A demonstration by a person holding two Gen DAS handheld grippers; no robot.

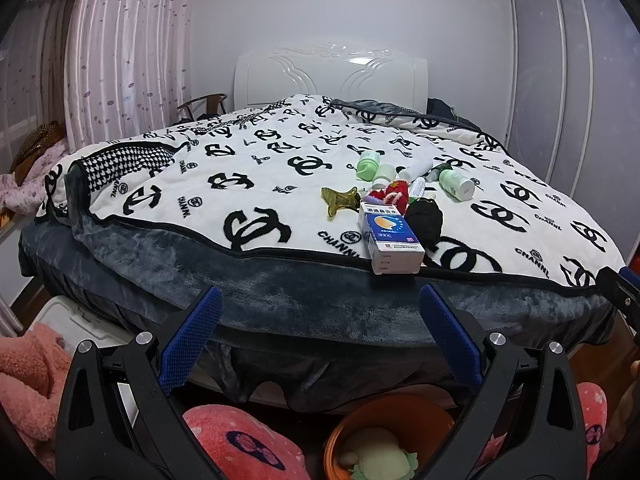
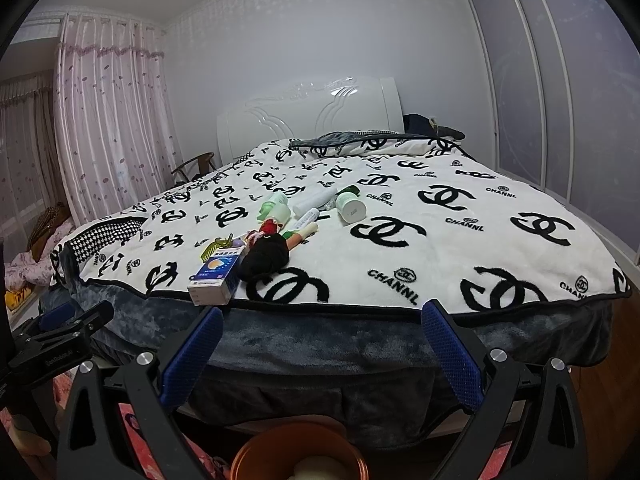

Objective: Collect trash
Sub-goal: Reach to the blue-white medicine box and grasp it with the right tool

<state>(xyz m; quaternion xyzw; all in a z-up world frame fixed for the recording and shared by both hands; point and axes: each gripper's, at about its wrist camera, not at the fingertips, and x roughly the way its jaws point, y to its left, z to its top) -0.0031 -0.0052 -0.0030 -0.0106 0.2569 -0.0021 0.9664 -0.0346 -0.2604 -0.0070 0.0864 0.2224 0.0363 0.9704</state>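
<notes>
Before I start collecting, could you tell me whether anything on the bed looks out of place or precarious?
Yes: a loose cluster of clutter lies on the blanket, including tipped-over green bottles, a yellow-green hair clip and a black fabric bundle. The blue-and-white medicine box sits right at the blanket's near edge, apparently closest to slipping.

"CHANNL" repeats across the white blanket point(image 2: 460, 240) in black letters.
</notes>
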